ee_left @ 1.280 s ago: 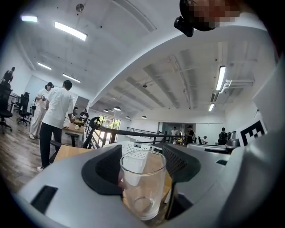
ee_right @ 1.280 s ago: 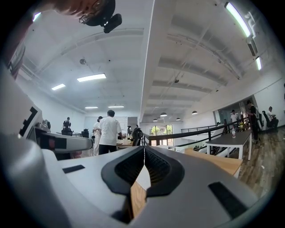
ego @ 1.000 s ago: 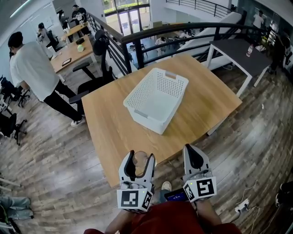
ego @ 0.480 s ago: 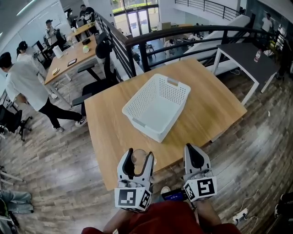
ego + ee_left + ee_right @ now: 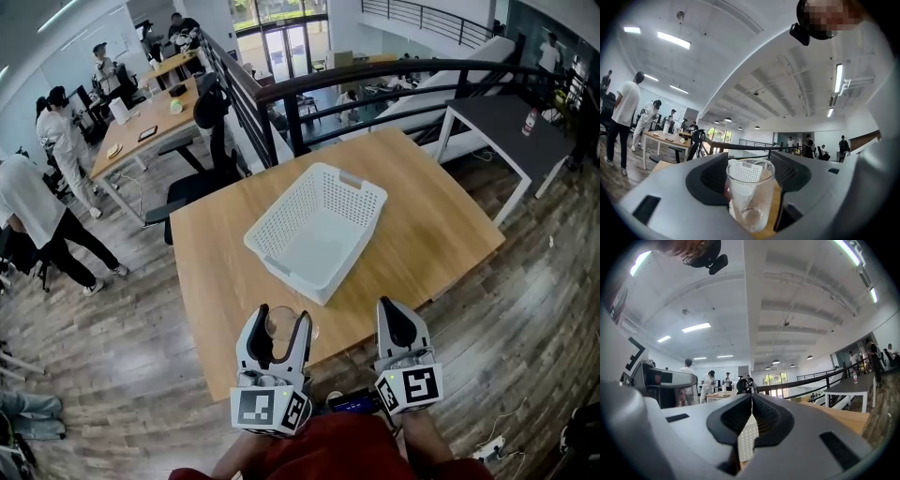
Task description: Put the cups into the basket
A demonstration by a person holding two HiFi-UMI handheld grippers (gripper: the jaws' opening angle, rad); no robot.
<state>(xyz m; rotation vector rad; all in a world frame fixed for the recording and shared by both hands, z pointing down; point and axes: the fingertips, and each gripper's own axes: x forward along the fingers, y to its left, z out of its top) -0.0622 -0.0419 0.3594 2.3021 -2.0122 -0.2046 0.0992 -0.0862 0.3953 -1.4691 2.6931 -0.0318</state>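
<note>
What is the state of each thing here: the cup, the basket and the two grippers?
glass cup: upright, empty, held between the left gripper's jaws.
left gripper: shut on the glass cup.
right gripper: jaws together, nothing between them.
basket: on the table, open side up, empty.

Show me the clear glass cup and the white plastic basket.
clear glass cup (image 5: 750, 197): left gripper view, on its side wall.
white perforated plastic basket (image 5: 349, 176): head view, on its far rim.
</note>
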